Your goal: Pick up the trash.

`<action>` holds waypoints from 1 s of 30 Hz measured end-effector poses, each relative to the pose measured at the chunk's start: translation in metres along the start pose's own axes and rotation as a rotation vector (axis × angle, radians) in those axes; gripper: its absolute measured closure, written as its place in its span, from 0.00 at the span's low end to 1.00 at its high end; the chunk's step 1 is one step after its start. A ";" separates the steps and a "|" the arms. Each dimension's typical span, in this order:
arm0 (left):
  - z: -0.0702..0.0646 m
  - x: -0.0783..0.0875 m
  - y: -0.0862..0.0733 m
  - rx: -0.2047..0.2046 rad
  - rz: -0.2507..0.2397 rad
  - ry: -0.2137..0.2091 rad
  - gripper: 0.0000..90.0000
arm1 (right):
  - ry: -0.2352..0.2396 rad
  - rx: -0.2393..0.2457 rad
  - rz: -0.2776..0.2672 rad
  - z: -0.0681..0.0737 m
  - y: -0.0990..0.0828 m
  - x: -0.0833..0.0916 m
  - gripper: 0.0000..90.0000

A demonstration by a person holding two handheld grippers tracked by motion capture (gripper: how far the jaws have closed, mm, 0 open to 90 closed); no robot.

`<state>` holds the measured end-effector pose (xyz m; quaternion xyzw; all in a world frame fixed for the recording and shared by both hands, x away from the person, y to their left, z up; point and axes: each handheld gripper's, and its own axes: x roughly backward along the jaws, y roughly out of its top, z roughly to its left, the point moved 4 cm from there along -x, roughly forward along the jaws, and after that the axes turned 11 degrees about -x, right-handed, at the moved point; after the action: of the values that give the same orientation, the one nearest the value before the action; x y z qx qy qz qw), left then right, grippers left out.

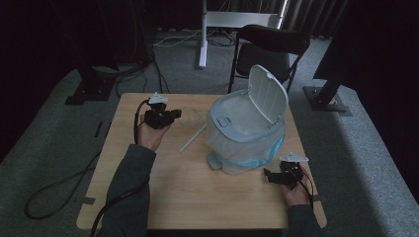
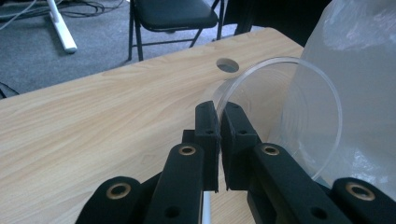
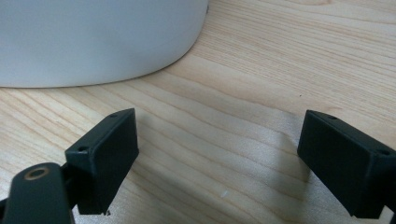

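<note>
My left gripper (image 1: 167,117) (image 2: 219,122) is shut on the rim of a clear plastic cup (image 2: 289,121), which lies on its side above the table's back left, its mouth toward the gripper. The cup is faint in the high view (image 1: 193,118). A white bin (image 1: 245,131) lined with a clear bag (image 2: 364,70) stands at the table's right centre, its lid (image 1: 267,94) tilted up and open. A white straw (image 1: 193,138) lies on the table between the cup and the bin. My right gripper (image 1: 272,177) (image 3: 217,158) rests open on the table beside the bin's base (image 3: 93,37), nothing between its jaws.
The wooden table (image 1: 197,197) has a round cable hole (image 2: 227,65) near its back edge. A black folding chair (image 1: 269,47) stands behind the table, with a white stand (image 1: 203,34) and cables on the floor. Bare tabletop lies in front of the bin.
</note>
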<state>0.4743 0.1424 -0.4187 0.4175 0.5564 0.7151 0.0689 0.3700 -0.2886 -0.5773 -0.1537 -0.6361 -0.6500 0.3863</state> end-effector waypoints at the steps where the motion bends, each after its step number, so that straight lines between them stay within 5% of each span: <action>1: 0.000 0.001 0.001 -0.001 -0.003 0.002 0.96 | 0.000 0.000 0.000 0.000 0.000 0.000 0.13; 30: -0.014 0.038 0.041 -0.063 -0.114 0.024 0.96 | 0.000 0.000 0.000 0.000 0.000 0.000 0.13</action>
<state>0.4556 0.1387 -0.3644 0.3741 0.5573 0.7321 0.1161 0.3700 -0.2886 -0.5773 -0.1538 -0.6361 -0.6499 0.3863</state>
